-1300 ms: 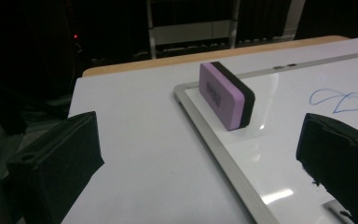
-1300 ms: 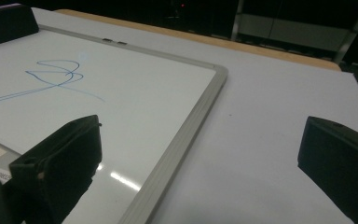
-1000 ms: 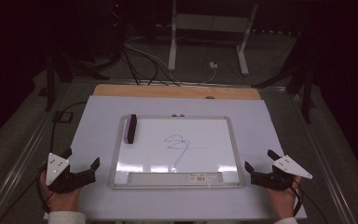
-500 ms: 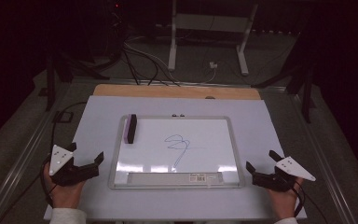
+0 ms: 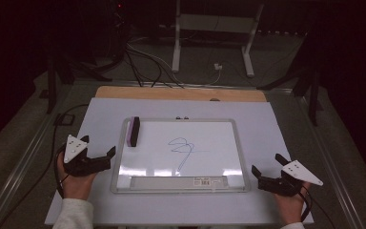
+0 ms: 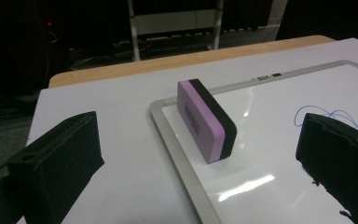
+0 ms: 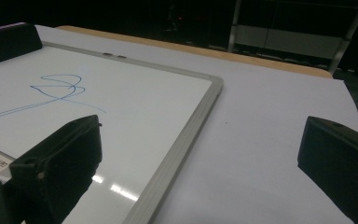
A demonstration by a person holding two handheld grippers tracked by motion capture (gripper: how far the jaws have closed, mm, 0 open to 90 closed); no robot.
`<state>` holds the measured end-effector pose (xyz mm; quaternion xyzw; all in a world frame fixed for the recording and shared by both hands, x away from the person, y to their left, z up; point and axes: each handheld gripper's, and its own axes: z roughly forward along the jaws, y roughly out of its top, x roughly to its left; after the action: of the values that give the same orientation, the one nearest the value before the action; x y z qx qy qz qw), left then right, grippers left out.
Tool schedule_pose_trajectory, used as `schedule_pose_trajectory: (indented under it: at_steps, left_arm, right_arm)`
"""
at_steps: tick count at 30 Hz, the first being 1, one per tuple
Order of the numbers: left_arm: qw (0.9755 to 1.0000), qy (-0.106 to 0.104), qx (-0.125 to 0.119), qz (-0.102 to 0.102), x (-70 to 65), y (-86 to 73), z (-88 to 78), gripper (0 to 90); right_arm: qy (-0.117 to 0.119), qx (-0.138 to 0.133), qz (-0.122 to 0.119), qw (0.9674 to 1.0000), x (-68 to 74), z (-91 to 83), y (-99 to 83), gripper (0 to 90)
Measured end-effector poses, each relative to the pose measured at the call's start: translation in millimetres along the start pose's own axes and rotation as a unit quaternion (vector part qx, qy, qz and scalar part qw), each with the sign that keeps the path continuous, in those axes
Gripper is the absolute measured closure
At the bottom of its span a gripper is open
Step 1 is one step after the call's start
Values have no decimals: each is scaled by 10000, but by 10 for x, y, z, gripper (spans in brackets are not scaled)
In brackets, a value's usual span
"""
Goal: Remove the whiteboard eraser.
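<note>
Eraser (image 5: 134,131) standing on edge at board (image 5: 181,187) top-left corner; L gripper (image 5: 97,158) and R gripper (image 5: 269,170) hovering beside board, jaws released, grasping nothing.

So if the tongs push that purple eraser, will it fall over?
Probably. The eraser stands on a narrow edge on the whiteboard, so a sideways nudge would likely tip it. The glossy board may let it slide. It looks foamy, so probably light and unbreakable.

Label strip (image 5: 178,181) on whiteboard (image 5: 238,143): print too small to read in high view.
Eraser (image 7: 9,42): cut off by left edge in right gripper view.
Whiteboard near corner: cut off by bottom edge in left gripper view.
Right forearm: cut off at high view's bottom edge.
</note>
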<state>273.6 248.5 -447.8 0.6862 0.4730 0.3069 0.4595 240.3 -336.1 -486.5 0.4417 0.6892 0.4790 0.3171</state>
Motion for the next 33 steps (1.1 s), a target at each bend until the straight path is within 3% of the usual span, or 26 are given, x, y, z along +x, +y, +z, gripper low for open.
schedule_pose_trajectory:
  at_steps: [33]
  left_arm:
    - [9996,-72,282,5,-16,216,510,13]
  right_arm:
    - [34,17,2,10000,16,10,-1,0]
